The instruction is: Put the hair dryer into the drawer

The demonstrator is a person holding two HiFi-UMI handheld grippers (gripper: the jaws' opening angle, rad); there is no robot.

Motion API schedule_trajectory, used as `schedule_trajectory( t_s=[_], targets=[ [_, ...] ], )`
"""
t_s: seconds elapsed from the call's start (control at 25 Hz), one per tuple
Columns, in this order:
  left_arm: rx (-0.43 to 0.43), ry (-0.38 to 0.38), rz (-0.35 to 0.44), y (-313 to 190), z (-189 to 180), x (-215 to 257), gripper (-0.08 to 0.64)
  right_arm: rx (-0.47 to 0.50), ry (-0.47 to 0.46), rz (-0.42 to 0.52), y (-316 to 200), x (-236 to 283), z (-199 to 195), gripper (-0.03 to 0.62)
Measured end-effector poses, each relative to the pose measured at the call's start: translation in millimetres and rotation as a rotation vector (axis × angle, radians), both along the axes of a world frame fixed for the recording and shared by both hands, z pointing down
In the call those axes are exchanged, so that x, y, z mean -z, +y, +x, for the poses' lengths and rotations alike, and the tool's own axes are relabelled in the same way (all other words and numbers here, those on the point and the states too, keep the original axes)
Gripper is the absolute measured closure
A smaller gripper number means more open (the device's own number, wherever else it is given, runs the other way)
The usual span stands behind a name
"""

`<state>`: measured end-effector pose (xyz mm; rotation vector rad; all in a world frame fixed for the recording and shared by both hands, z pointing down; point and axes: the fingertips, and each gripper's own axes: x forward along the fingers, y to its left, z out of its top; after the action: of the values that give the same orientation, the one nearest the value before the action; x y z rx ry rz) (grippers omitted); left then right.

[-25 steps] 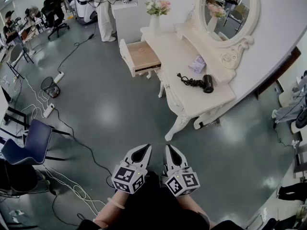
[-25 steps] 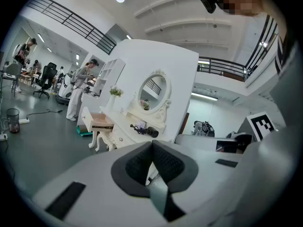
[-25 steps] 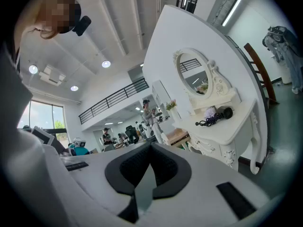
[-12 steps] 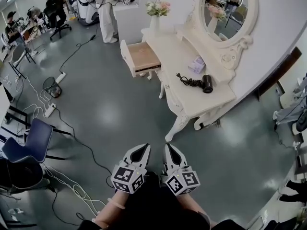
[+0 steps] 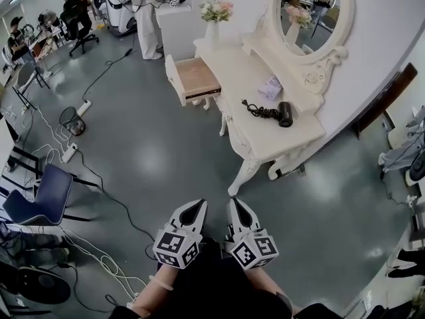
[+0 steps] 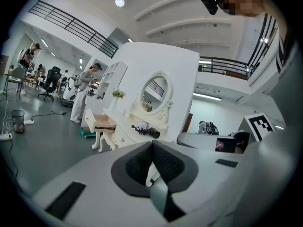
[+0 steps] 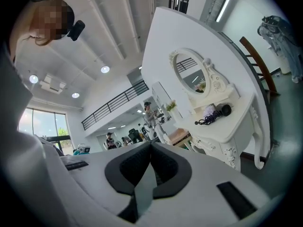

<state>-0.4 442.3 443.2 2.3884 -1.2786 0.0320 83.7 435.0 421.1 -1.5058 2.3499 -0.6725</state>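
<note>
A black hair dryer (image 5: 285,113) with its coiled black cord (image 5: 257,111) lies on the white dressing table (image 5: 265,141), far ahead of me. The table's drawer (image 5: 192,78) stands pulled out, its wooden inside bare. My left gripper (image 5: 190,212) and right gripper (image 5: 238,212) are held side by side close to my body, both shut with nothing between the jaws, well short of the table. The hair dryer (image 6: 152,133) shows small in the left gripper view, the drawer (image 6: 104,123) to its left. The right gripper view shows the dryer (image 7: 222,110) on the tabletop too.
An oval mirror (image 5: 312,15), a flower vase (image 5: 214,18) and a small pale box (image 5: 271,88) are on the table. Cables and a power strip (image 5: 66,153) trail over the grey floor at left, by a blue chair (image 5: 41,198) and a bin (image 5: 70,118). People stand far back.
</note>
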Motion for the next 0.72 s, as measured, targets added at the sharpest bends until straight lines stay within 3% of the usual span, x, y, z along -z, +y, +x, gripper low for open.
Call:
schedule_trajectory(
  t_s=[0.72],
  targets=[
    [-0.032, 0.008, 0.014, -96.9, 0.1, 2.3, 0.534, -0.048, 0.005, 0.002, -91.5, -0.8, 2.0, 0.571]
  ],
)
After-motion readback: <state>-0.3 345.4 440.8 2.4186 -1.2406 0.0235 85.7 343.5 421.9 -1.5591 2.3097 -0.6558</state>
